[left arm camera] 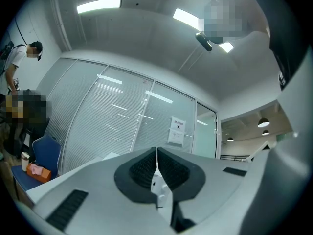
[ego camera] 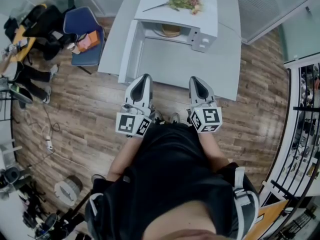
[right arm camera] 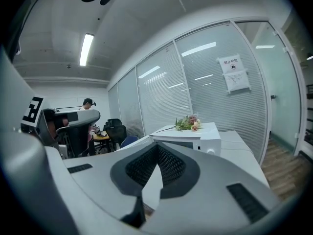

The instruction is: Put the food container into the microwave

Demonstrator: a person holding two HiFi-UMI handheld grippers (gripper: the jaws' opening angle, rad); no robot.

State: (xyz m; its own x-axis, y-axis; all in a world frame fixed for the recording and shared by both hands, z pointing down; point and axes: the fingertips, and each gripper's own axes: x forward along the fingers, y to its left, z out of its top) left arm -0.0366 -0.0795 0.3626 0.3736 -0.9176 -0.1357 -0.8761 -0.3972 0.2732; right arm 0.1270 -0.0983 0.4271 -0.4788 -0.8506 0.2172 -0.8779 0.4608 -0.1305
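In the head view a white microwave [ego camera: 175,21] stands on a grey table [ego camera: 200,69] with its door [ego camera: 129,51] swung open to the left. A round tan food container [ego camera: 170,30] sits inside the cavity. My left gripper [ego camera: 145,77] and right gripper [ego camera: 194,79] are held close to my body, short of the table's near edge, both shut and empty. In the left gripper view the jaws [left arm camera: 157,151] meet tip to tip. The right gripper [right arm camera: 157,147] is likewise shut, and its view shows the microwave [right arm camera: 195,136] ahead.
A bunch of flowers [ego camera: 185,0] lies on top of the microwave. A blue chair [ego camera: 85,34] with an orange item stands left of the table. Bags and cables litter the floor at the left. Dark shelving [ego camera: 305,109] lines the right side.
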